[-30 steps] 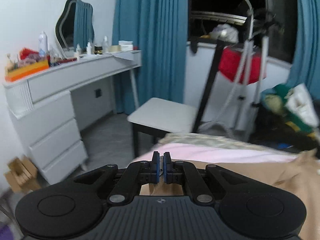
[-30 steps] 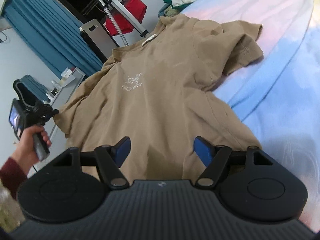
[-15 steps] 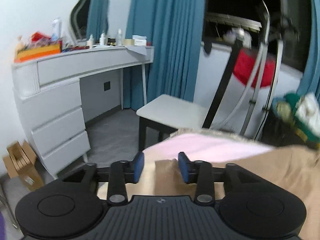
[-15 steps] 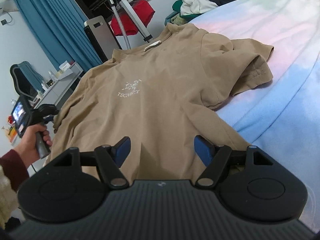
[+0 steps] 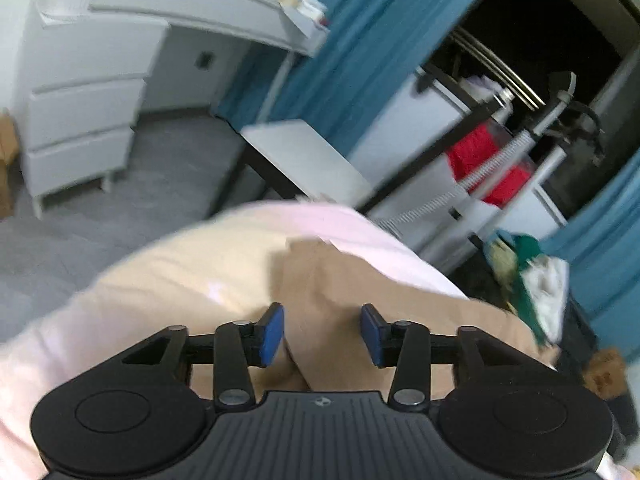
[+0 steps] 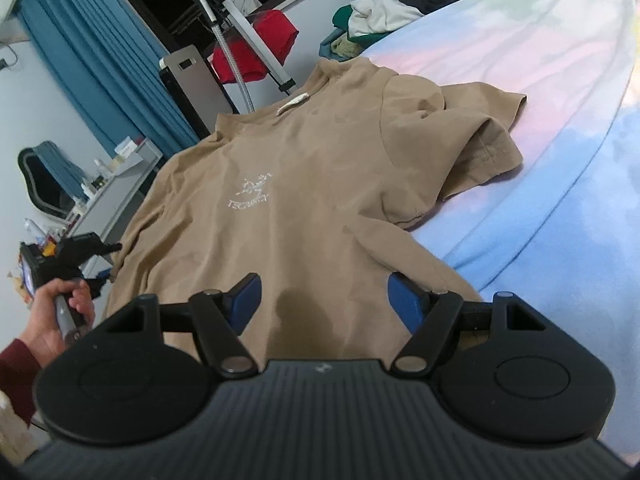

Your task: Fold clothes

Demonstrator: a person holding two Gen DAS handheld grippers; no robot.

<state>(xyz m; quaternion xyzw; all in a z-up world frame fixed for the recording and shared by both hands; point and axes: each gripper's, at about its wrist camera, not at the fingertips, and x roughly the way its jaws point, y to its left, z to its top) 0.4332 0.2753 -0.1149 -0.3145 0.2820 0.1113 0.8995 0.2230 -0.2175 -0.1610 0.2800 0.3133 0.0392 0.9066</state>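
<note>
A tan T-shirt (image 6: 304,184) with a white chest print lies face up on the pastel bed sheet (image 6: 560,128), neck at the far end. My right gripper (image 6: 322,304) is open just above the shirt's near hem, nothing between its blue pads. In the blurred left wrist view, my left gripper (image 5: 322,334) hovers over the shirt's left sleeve (image 5: 332,280) at the bed's corner; its jaws are opening and the pads do not press the cloth. The right wrist view shows a hand (image 6: 60,316) holding that left gripper at the shirt's left edge.
A white dresser (image 5: 84,92) with drawers and a white stool (image 5: 300,156) stand beside the bed. A garment steamer pole (image 6: 240,40) with a red cloth, blue curtains (image 6: 100,52) and a pile of clothes (image 6: 384,12) lie beyond the bed's far end.
My left gripper went from shut to open, rolled and dropped toward the sleeve at the bed's corner. The right gripper stayed open and barely moved.
</note>
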